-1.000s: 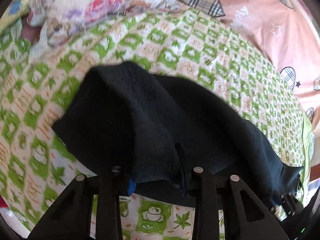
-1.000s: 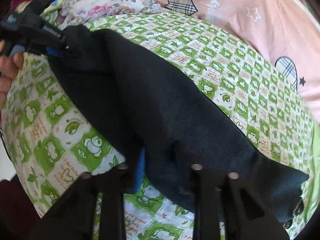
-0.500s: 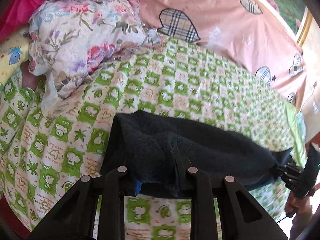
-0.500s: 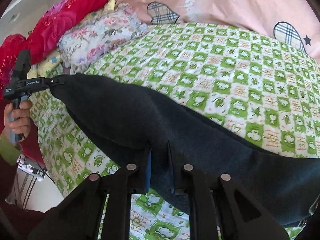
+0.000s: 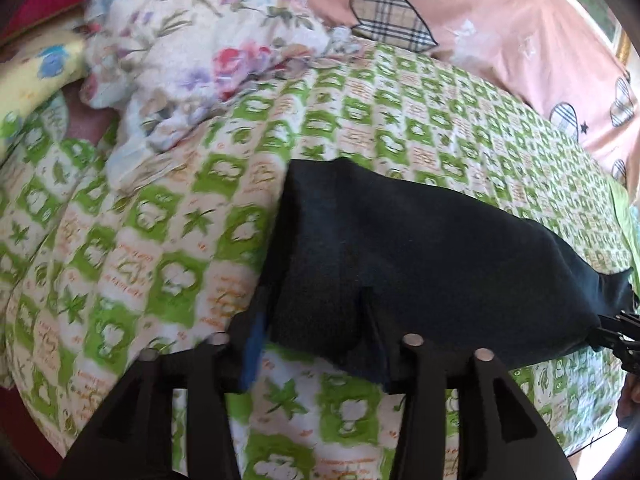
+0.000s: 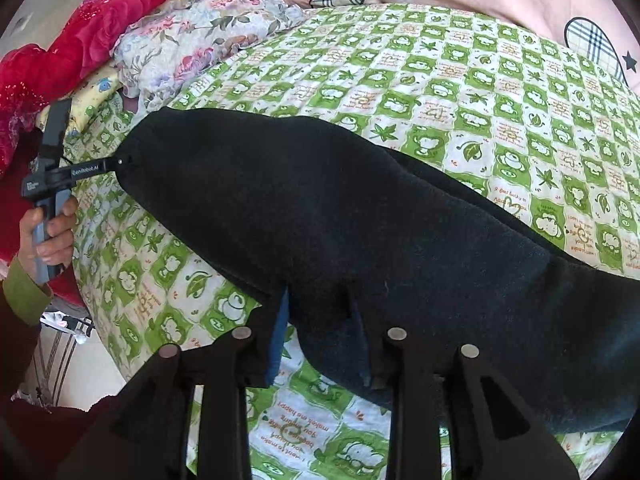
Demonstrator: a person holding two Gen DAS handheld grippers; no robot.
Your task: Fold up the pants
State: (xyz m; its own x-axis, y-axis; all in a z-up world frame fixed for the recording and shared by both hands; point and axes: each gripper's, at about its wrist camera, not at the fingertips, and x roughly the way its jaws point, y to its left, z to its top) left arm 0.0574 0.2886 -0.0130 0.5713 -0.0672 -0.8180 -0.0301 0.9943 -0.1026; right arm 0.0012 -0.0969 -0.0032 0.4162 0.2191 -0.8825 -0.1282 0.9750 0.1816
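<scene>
Pants lie between both opening grippers, left gripper and right gripper; fabric snagging on withdrawing fingers may spoil fold.

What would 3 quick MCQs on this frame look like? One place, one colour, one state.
1. Where do the pants lie?
A. On the green checked sheet
B. On the floor
C. On a chair

2. What colour are the pants?
A. Red
B. Black
C. White

3. How do the pants stand in the fold?
A. Rolled into a ball
B. On a hanger
C. Stretched long between the two claws

Key:
1 A: the sheet shows all round the pants.
2 B: the cloth is black in both views; red is only the blanket at the bed's edge.
3 C: the left claw sits at one end of the pants and the right claw at the other, with cloth between the opening jaws of each.
</scene>
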